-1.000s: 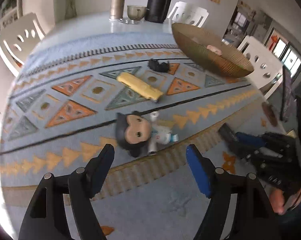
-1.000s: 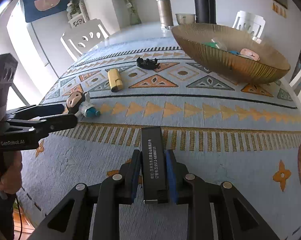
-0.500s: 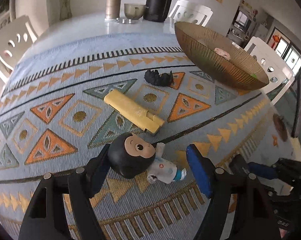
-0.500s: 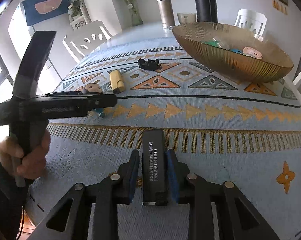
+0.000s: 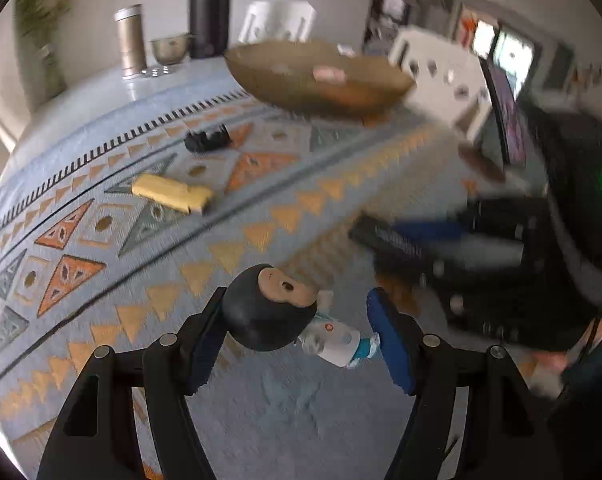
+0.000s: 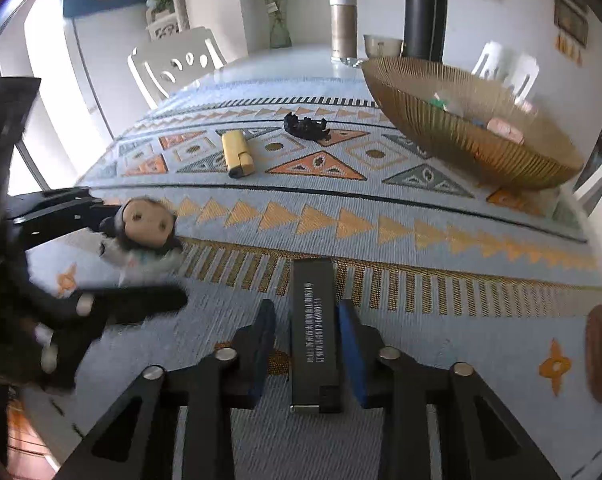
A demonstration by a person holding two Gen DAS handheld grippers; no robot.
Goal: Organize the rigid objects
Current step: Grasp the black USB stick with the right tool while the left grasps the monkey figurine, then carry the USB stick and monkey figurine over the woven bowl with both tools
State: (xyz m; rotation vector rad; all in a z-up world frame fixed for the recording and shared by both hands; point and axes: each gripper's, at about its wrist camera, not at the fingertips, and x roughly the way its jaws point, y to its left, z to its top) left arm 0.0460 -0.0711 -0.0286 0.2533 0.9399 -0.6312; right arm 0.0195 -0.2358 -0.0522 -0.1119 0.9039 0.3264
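- Your left tongs have closed in around the doll figurine since half a second ago; the big dark head now presses against one pad and the feet reach the other. The blurred left view and the doll's height in the right view suggest it is coming up off the bench near its front edge, though I cannot confirm full clearance.
- That means the pickup looks done, and the carry to the woven bowl at the far right corner is probably next.
- Your right tongs have eased apart: the pads stand just beside the black bar with a gap on the left, so it seems released, lying on the patterned cloth near the front edge.
- The yellow block and the small black clip lie mid-bench, unmoved.
- White print runs along the bar: Chinese characters and a number, roughly "0512-6690111"; I cannot read it surely.
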